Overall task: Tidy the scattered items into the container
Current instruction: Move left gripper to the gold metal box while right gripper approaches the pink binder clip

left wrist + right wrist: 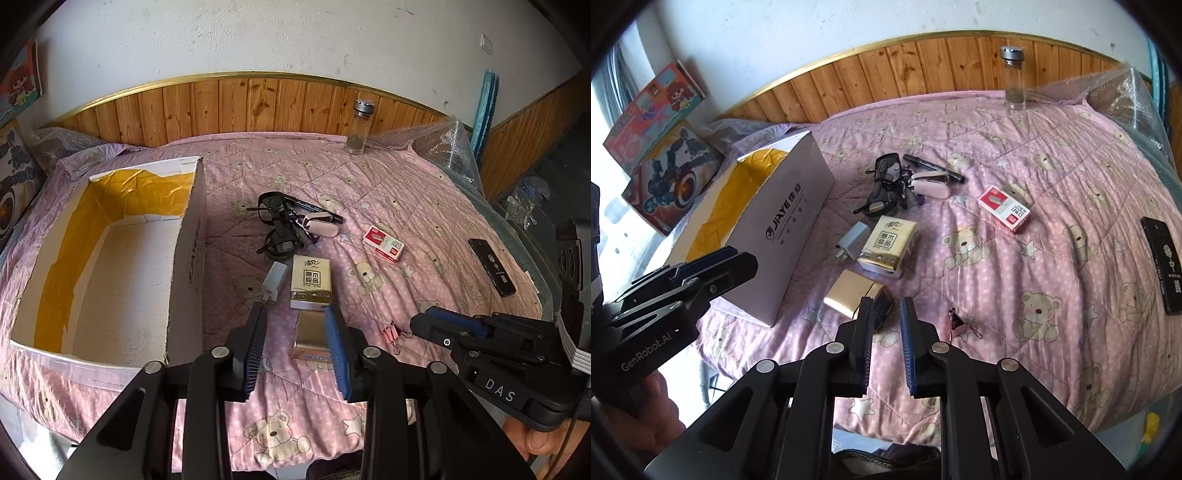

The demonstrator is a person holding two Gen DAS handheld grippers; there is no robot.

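Your left gripper (297, 314) is spread wide over the gold power bank (309, 338), holding nothing. Your right gripper (888, 306) hovers beside it, jaws parted and empty. Tissue pack (310, 280), charger (275, 277) and glasses (277, 221) lie scattered on the bed (443, 206); the open box (186, 258) sits left.
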